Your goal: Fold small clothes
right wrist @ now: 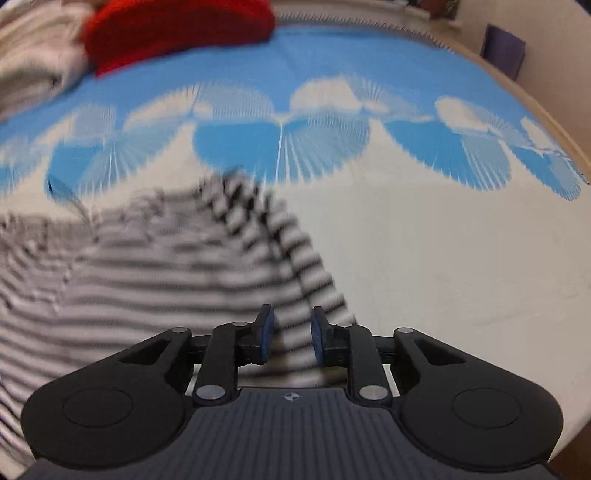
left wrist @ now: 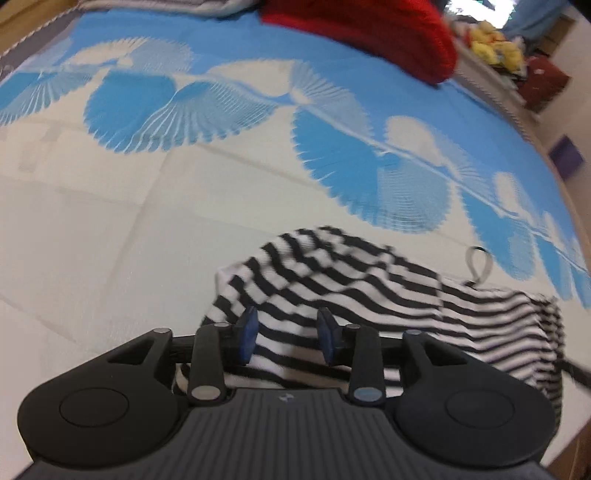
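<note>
1. A white and blue bed cover (left wrist: 110, 229) with fan-shaped blue motifs fills most of both views; everything else is placed against it.
2. A black-and-white striped garment (left wrist: 369, 295) lies bunched on the white part of the cover, just short of the blue fan border. In the right wrist view the same striped garment (right wrist: 147, 266) spreads across the lower left, badly blurred.
3. A red knitted cloth (left wrist: 369, 33) sits on the far blue part of the cover, well apart from the striped garment; it shows again at the top of the right wrist view (right wrist: 177, 29).
4. A pale folded cloth (right wrist: 33, 62) lies just beside the red one, at the cover's far left corner in the right wrist view.
5. The left gripper (left wrist: 288, 338) hangs low over the near side of the striped garment, its blue pads (left wrist: 246, 332) standing apart with striped fabric showing between them, not pinched.
6. The right gripper (right wrist: 289, 338) is at the garment's right edge, pads (right wrist: 265, 338) also apart, a narrow strip of striped fabric running up through the gap; whether it touches them cannot be told.
7. A small grey loop (left wrist: 479, 264) sticks up from the garment's far edge.
</note>
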The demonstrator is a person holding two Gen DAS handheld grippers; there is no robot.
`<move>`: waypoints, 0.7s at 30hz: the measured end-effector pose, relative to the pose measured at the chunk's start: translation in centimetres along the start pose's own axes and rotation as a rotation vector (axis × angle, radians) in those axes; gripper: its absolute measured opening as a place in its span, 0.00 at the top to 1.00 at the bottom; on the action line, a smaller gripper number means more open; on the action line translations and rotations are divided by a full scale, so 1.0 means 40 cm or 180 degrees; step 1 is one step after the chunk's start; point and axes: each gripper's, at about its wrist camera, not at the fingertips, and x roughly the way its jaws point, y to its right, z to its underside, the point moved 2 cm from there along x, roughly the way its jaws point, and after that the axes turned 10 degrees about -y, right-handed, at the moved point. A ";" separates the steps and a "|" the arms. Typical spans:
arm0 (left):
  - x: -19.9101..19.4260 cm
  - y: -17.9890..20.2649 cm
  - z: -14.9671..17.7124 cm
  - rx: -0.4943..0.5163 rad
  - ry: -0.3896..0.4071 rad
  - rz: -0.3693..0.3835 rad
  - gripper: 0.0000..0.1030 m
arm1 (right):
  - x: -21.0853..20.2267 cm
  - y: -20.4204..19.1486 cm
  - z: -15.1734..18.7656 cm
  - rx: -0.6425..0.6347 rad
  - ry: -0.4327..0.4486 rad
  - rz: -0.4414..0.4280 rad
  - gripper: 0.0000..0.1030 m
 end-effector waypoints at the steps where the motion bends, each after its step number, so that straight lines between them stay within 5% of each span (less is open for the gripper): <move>1: -0.015 0.004 0.012 0.0048 0.0026 0.0017 0.57 | 0.003 0.001 -0.019 0.0071 0.0043 -0.0021 0.77; 6: -0.083 0.004 0.061 0.0292 0.0166 -0.0105 0.57 | 0.063 -0.017 -0.086 0.0340 -0.0022 0.0038 0.76; 11: -0.198 -0.017 0.134 0.0696 0.0629 -0.0437 0.57 | 0.131 -0.027 -0.100 0.0452 -0.0235 0.0417 0.68; 16: -0.264 -0.060 0.239 0.0356 0.0695 -0.0087 0.57 | 0.084 -0.027 -0.092 0.0561 -0.0047 0.0210 0.66; 21: -0.221 -0.066 0.363 0.0200 0.0571 -0.0160 0.57 | -0.055 -0.032 -0.057 0.0414 0.0460 -0.0147 0.66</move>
